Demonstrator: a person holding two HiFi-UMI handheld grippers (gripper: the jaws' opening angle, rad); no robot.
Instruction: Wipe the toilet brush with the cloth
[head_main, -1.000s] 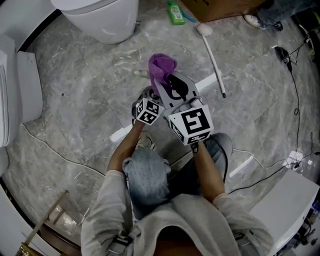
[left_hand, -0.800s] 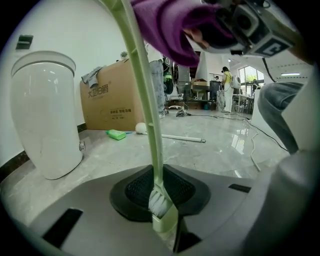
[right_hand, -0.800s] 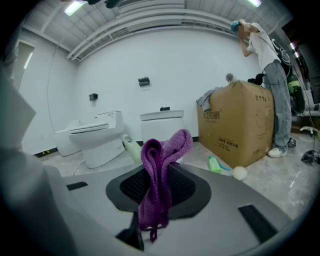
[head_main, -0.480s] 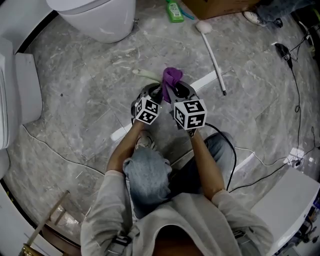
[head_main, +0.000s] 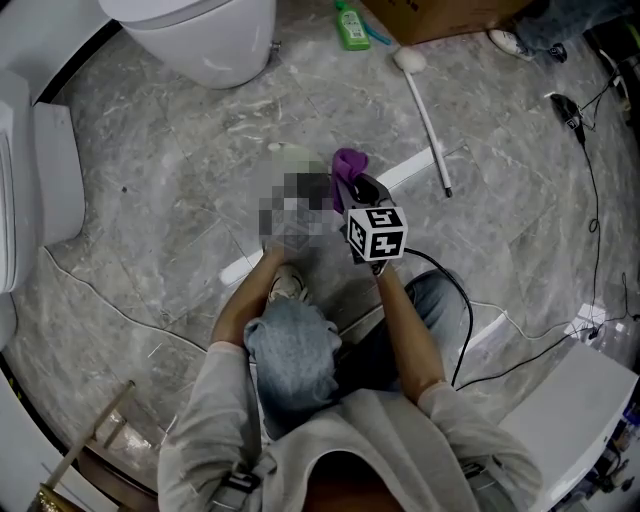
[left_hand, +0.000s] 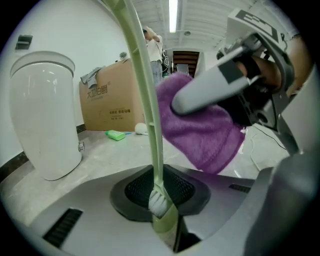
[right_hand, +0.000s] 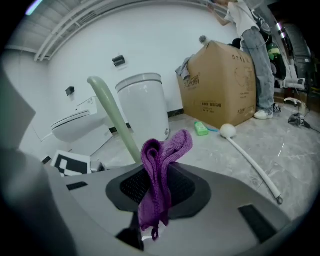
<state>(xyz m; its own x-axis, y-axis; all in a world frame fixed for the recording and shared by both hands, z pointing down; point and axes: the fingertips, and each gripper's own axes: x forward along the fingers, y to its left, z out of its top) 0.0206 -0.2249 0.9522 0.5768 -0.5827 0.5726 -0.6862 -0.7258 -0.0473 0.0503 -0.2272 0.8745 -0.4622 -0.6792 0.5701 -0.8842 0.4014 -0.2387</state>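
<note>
My left gripper (left_hand: 162, 220) is shut on the head end of the pale green toilet brush (left_hand: 145, 95), whose white bristles sit between the jaws. Its handle rises steeply away from the gripper. My right gripper (right_hand: 150, 225) is shut on a folded purple cloth (right_hand: 159, 170) that stands up out of its jaws. The brush handle (right_hand: 116, 120) passes just left of the cloth there. In the left gripper view the cloth (left_hand: 205, 130) hangs right beside the handle. In the head view the right gripper (head_main: 355, 190) holds the cloth (head_main: 347, 163); a mosaic patch hides the left gripper.
A white toilet (head_main: 200, 35) stands at the far left. A green bottle (head_main: 350, 25) and a cardboard box (head_main: 440, 15) lie beyond. A second white long-handled brush (head_main: 425, 110) lies on the marble floor to the right. Cables (head_main: 590, 200) run along the right side.
My right gripper has come down with the purple cloth and closed in beside the brush handle. The left gripper and the brush have kept still.
</note>
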